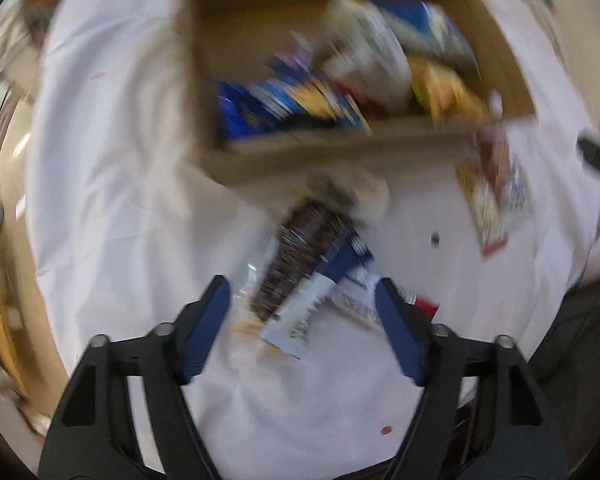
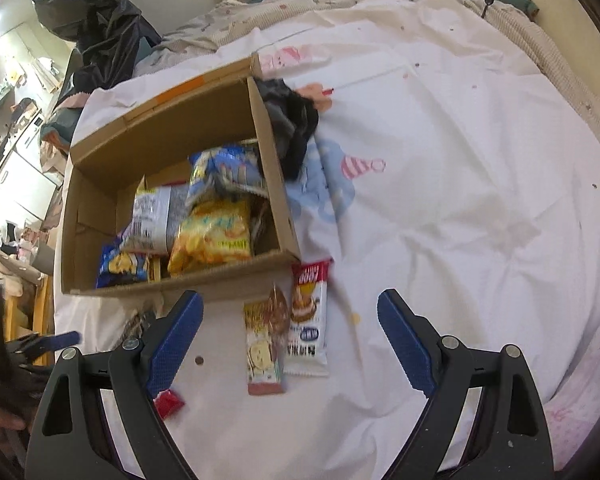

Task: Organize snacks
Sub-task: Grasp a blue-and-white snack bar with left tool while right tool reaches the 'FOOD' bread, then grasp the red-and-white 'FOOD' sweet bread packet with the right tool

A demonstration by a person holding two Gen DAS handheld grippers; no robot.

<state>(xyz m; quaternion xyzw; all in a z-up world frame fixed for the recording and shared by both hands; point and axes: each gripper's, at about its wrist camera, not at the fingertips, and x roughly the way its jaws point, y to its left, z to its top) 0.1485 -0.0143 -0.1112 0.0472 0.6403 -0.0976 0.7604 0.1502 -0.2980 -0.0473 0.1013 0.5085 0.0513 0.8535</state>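
Note:
The left wrist view is blurred. A dark brown, blue and white snack packet (image 1: 300, 264) lies on the white sheet, its near end between the fingers of my left gripper (image 1: 304, 312). The jaws stand apart and the pads do not touch it. Behind it is a cardboard box (image 1: 340, 148) with several snack bags inside. My right gripper (image 2: 290, 304) is open above two flat packets, a yellow-brown one (image 2: 264, 344) and a white one (image 2: 308, 320), which lie just in front of the box (image 2: 88, 220). Nothing is held in it.
A black cloth (image 2: 292, 120) lies against the box's right wall. A small red packet (image 2: 168, 404) sits by my right gripper's left finger. Another packet (image 1: 492, 192) lies to the right of the box. A bedside with clutter drops off at the left (image 2: 16, 184).

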